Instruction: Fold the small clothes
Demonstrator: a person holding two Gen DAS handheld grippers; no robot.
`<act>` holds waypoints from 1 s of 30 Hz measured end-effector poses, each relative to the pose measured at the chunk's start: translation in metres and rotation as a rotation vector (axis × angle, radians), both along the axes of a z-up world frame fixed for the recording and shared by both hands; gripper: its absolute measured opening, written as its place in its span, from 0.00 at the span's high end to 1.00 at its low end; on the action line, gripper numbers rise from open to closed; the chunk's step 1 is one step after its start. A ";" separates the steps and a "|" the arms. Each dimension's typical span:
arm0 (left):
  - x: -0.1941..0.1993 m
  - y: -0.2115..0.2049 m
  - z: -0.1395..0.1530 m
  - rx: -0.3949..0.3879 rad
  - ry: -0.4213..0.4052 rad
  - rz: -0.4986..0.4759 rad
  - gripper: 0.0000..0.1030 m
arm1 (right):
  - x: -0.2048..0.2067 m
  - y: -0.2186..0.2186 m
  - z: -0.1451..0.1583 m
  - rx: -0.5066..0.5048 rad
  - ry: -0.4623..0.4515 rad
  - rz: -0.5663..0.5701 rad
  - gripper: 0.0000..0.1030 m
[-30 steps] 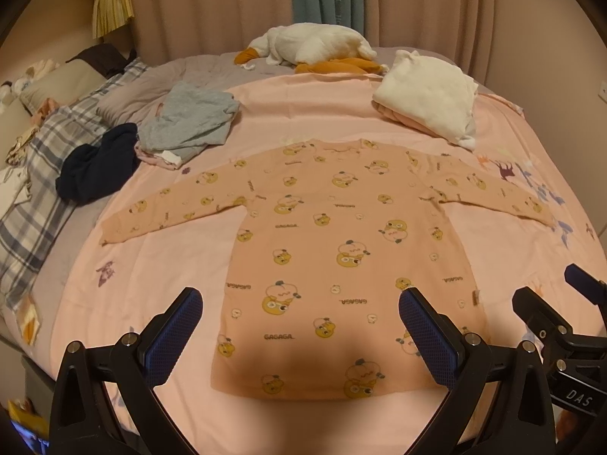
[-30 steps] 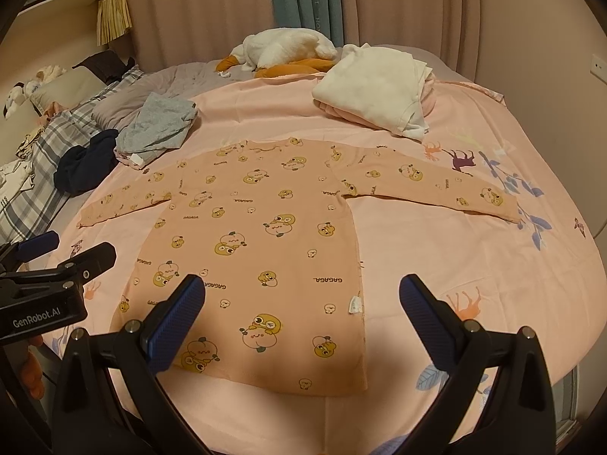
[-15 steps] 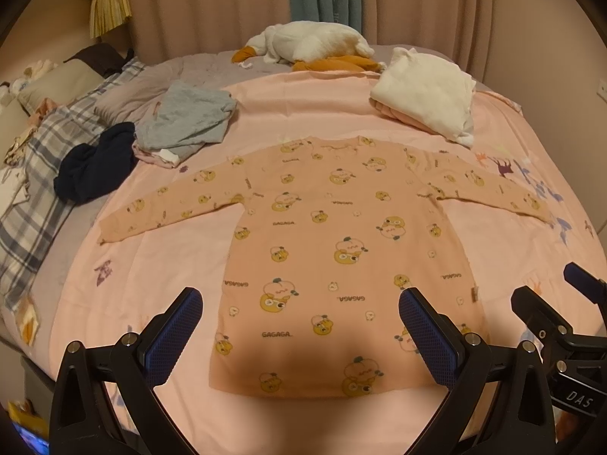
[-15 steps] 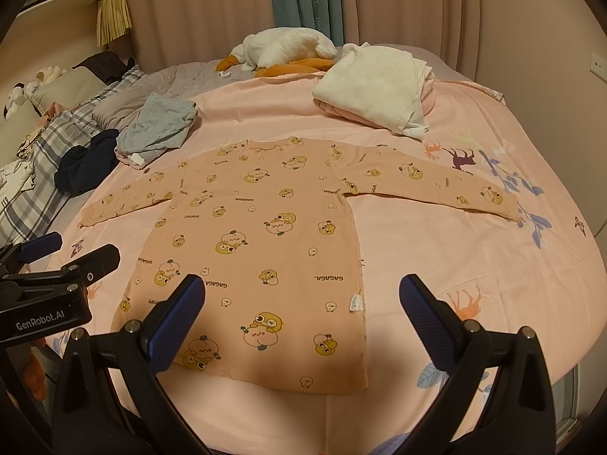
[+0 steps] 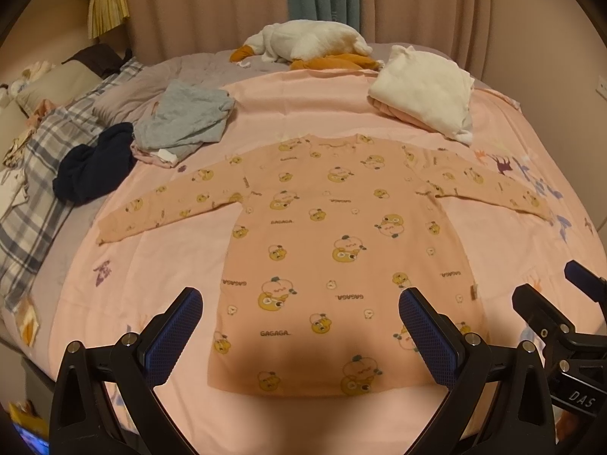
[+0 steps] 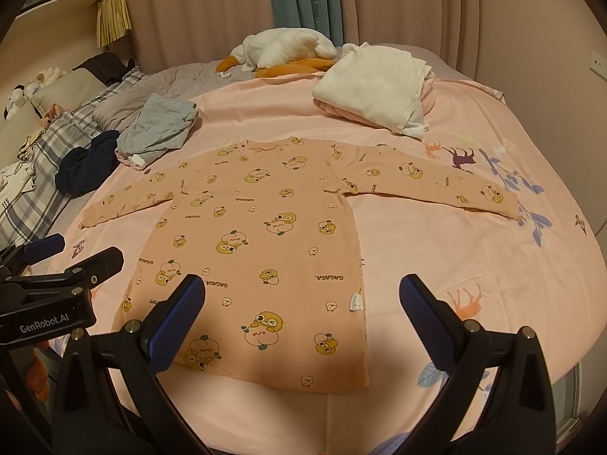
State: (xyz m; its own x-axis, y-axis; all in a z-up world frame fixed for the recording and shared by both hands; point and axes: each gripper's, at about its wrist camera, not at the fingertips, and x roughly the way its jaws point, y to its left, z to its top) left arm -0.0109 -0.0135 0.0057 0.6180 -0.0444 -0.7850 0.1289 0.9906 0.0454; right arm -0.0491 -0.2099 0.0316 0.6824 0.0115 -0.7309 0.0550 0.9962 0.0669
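Note:
A small peach long-sleeved shirt [image 5: 341, 242] with yellow cartoon prints lies flat on the pink bedsheet, both sleeves spread out; it also shows in the right wrist view [image 6: 261, 235]. My left gripper [image 5: 299, 330] is open and empty, held above the shirt's hem. My right gripper [image 6: 301, 316] is open and empty, above the hem's right part. The right gripper shows at the right edge of the left wrist view [image 5: 561, 322], and the left gripper at the left edge of the right wrist view [image 6: 57, 276].
A folded white garment [image 5: 425, 91] lies at the back right. Grey clothes [image 5: 182, 121] and a dark navy garment [image 5: 95, 163] lie at the back left. A white and orange plush toy [image 5: 307, 43] sits by the curtain. A plaid blanket [image 5: 34, 174] covers the left side.
Both grippers have pulled back and risen slightly, so the shirt sits a little farther off in view. Both stay open. The shirt has not moved.

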 end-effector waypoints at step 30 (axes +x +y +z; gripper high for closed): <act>0.007 -0.007 -0.013 -0.045 0.018 -0.028 0.01 | 0.003 -0.020 -0.009 0.135 -0.005 0.004 0.00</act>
State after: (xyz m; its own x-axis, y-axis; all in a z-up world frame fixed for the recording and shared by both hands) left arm -0.0038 -0.0200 -0.0072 0.6019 -0.0964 -0.7927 0.1565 0.9877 -0.0013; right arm -0.0459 -0.2298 0.0223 0.6856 0.1125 -0.7193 0.0499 0.9784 0.2006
